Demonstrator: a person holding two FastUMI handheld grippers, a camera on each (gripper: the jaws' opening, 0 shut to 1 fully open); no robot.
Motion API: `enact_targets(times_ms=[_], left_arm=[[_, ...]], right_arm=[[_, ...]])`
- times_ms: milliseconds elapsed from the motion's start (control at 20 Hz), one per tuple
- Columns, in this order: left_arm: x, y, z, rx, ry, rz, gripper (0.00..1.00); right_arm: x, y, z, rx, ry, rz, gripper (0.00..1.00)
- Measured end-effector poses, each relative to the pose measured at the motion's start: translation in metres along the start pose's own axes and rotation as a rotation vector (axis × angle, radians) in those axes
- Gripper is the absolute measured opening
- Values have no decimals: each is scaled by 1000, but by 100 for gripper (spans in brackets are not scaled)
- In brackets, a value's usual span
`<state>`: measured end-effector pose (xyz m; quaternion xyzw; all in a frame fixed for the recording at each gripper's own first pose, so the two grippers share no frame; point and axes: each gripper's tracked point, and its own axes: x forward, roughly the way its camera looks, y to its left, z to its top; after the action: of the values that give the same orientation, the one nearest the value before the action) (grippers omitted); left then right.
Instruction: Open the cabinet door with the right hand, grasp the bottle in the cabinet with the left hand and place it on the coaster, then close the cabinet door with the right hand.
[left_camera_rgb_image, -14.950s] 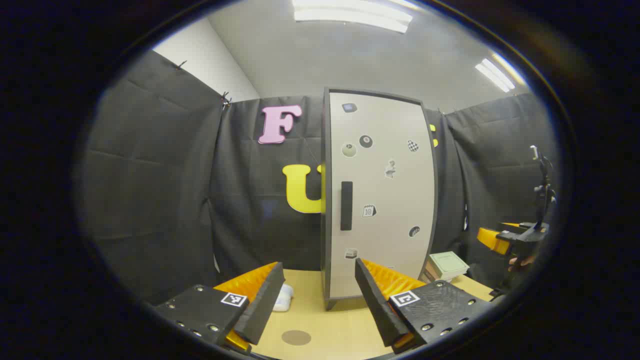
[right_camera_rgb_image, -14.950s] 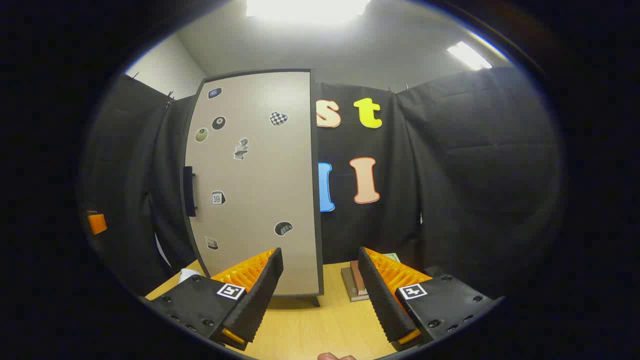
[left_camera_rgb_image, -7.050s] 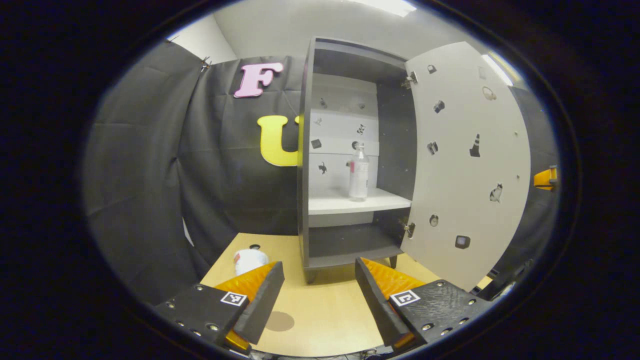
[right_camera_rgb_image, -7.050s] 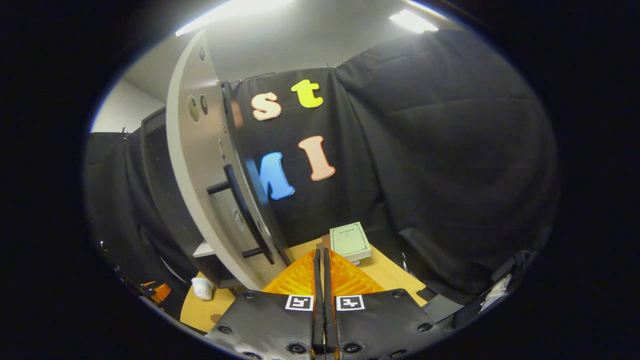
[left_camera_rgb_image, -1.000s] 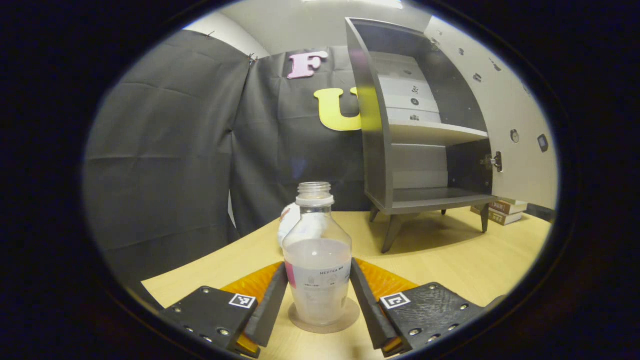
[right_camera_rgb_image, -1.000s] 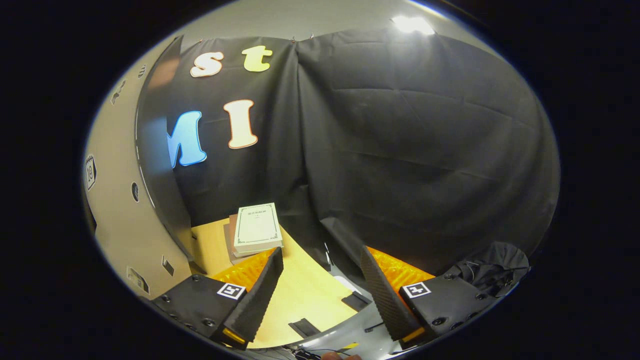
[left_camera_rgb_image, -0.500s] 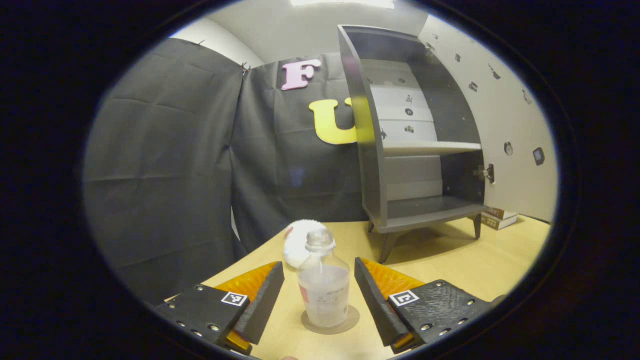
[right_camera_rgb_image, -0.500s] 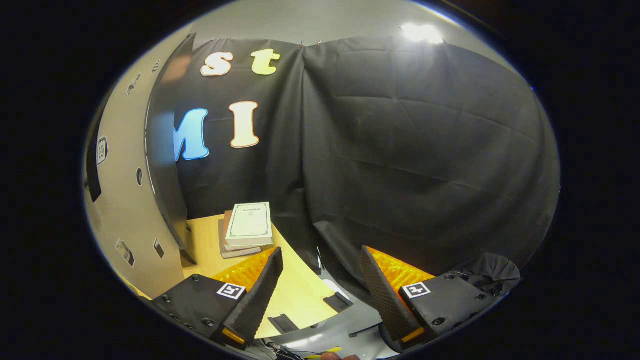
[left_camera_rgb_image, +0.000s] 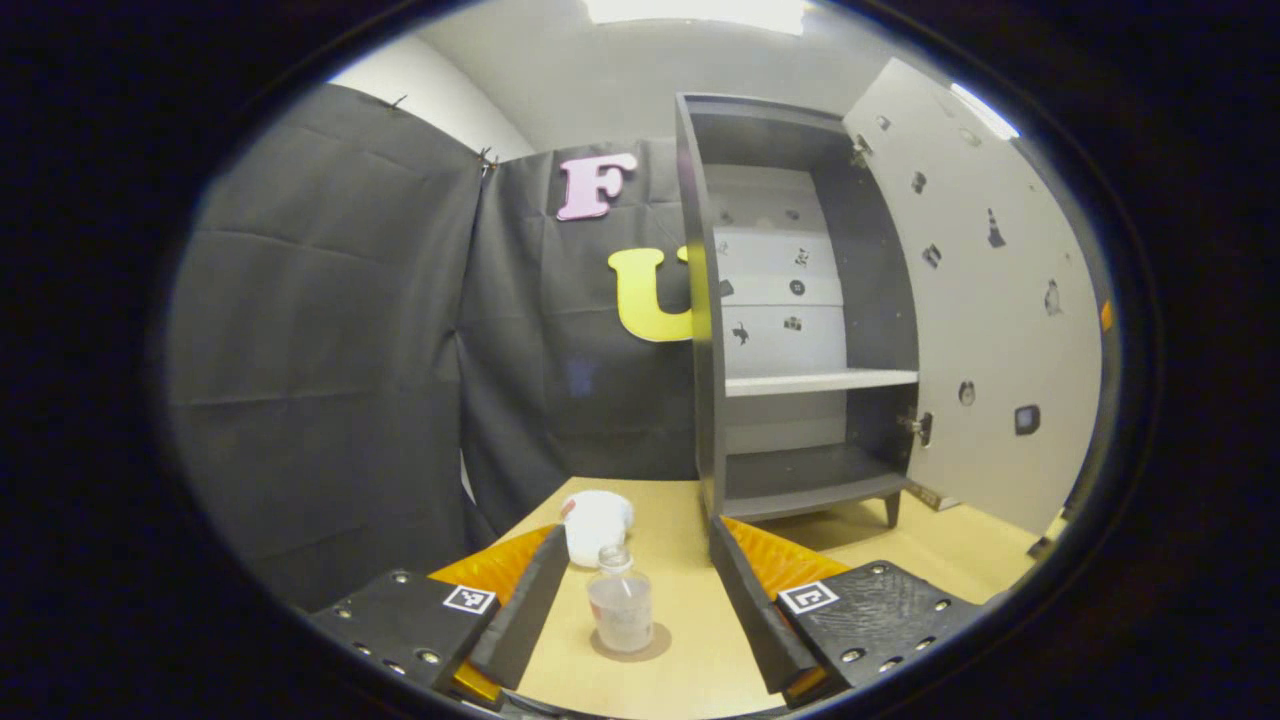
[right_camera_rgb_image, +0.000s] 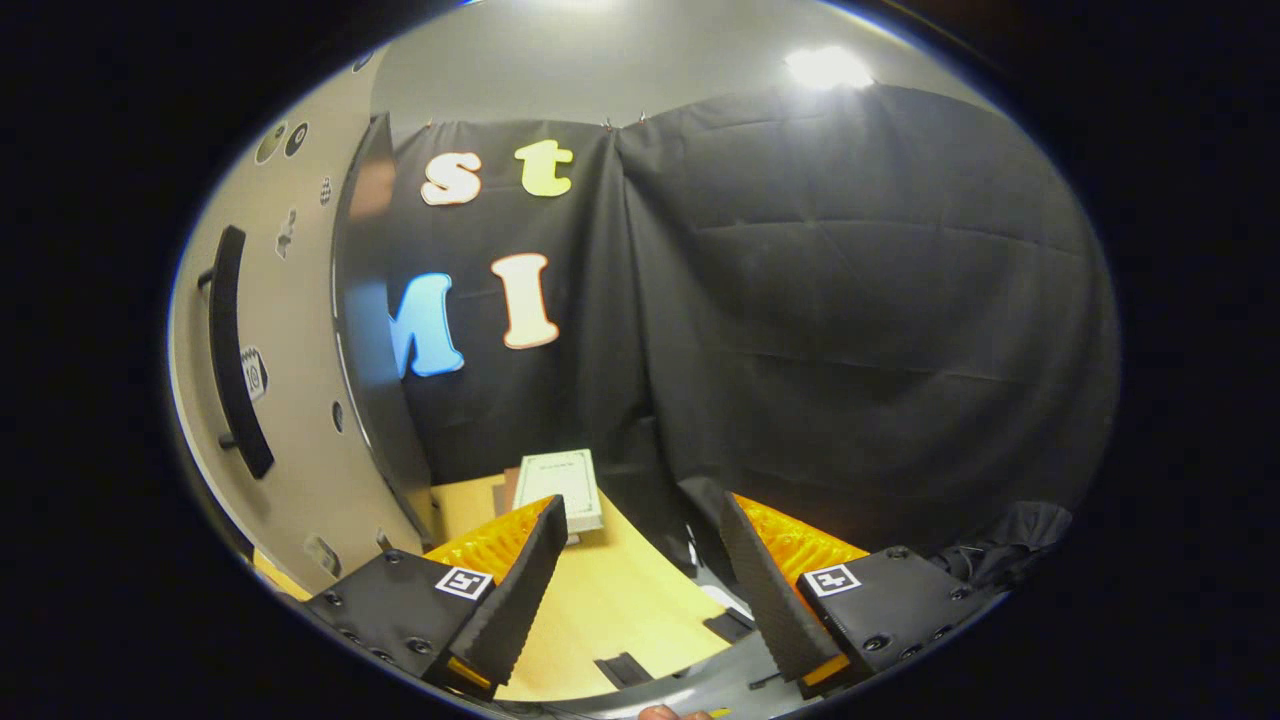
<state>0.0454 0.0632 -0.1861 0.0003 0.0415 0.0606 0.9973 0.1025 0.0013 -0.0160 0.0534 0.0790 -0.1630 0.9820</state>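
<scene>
In the left gripper view a clear bottle (left_camera_rgb_image: 621, 608) stands upright on a round brown coaster (left_camera_rgb_image: 630, 642) on the wooden table. My left gripper (left_camera_rgb_image: 632, 612) is open and drawn back, its fingers well clear of the bottle on both sides. Beyond it the dark cabinet (left_camera_rgb_image: 790, 310) is open, with its pale door (left_camera_rgb_image: 1000, 320) swung out to the right and its white shelf (left_camera_rgb_image: 815, 382) bare. In the right gripper view my right gripper (right_camera_rgb_image: 640, 580) is open with nothing between its fingers. The door's outer face (right_camera_rgb_image: 290, 400) and its black handle (right_camera_rgb_image: 235, 350) stand at the left.
A white crumpled object (left_camera_rgb_image: 596, 522) lies on the table just behind the bottle. A stack of books (right_camera_rgb_image: 556, 482) sits at the table's far corner past the door. Black cloth walls close in the booth. The table's edge (right_camera_rgb_image: 640, 655) runs below my right gripper.
My left gripper has pulled back and up from the bottle, which stays standing on the coaster. The right gripper has turned left, bringing the door handle into view.
</scene>
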Motion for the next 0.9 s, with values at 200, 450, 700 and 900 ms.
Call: enact_targets(times_ms=[200, 450, 700, 900], left_arm=[[-27, -10, 34, -56, 28, 35, 85], [-51, -20, 79, -61, 16, 117, 85], [-70, -37, 125, -37, -18, 173, 85], [-75, -49, 149, -22, 20, 181, 85]], right_arm=[[-11, 32, 20, 10, -44, 130, 97], [-12, 79, 59, 15, -83, 331, 92], [-11, 111, 87, -48, -103, 482, 92], [-22, 127, 82, -116, -89, 582, 97]])
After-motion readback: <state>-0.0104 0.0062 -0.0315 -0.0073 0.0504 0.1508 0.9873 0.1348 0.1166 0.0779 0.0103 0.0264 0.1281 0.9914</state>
